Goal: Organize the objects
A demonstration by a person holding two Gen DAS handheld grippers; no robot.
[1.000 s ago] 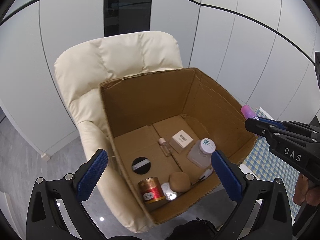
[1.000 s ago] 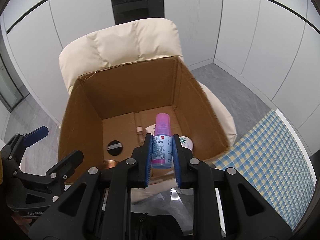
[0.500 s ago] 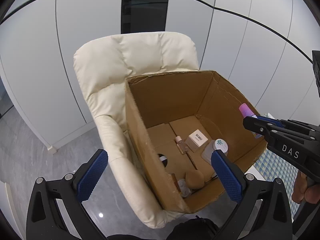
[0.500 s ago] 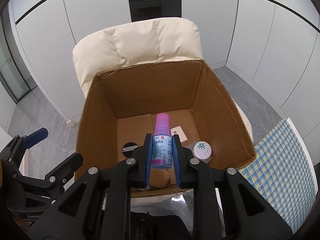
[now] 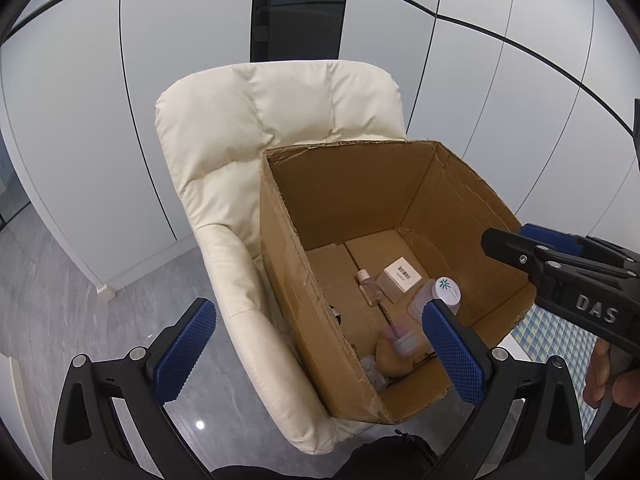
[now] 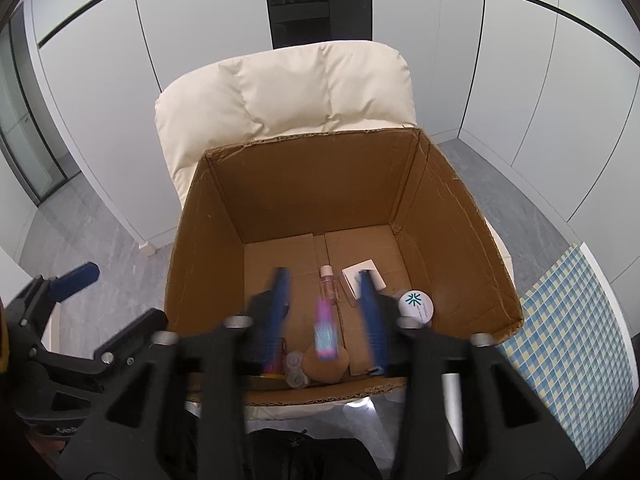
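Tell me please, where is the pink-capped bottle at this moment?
In the right wrist view the pink-capped bottle is blurred between the opening jaws of the right gripper, touching neither, inside the cardboard box above the brown sponge.

the right gripper (image 6: pixel 326 300) points steeply down, its jaws opening, blue pads blurred and apart with a pink bottle (image 6: pixel 325 330) loose between them, touching neither pad. a hand (image 5: pixel 612 376) grips its black handle at the right edge of the left wrist view. the left gripper (image 5: pixel 318 344) tilts down too, jaws spread wide, nothing between its blue pads.
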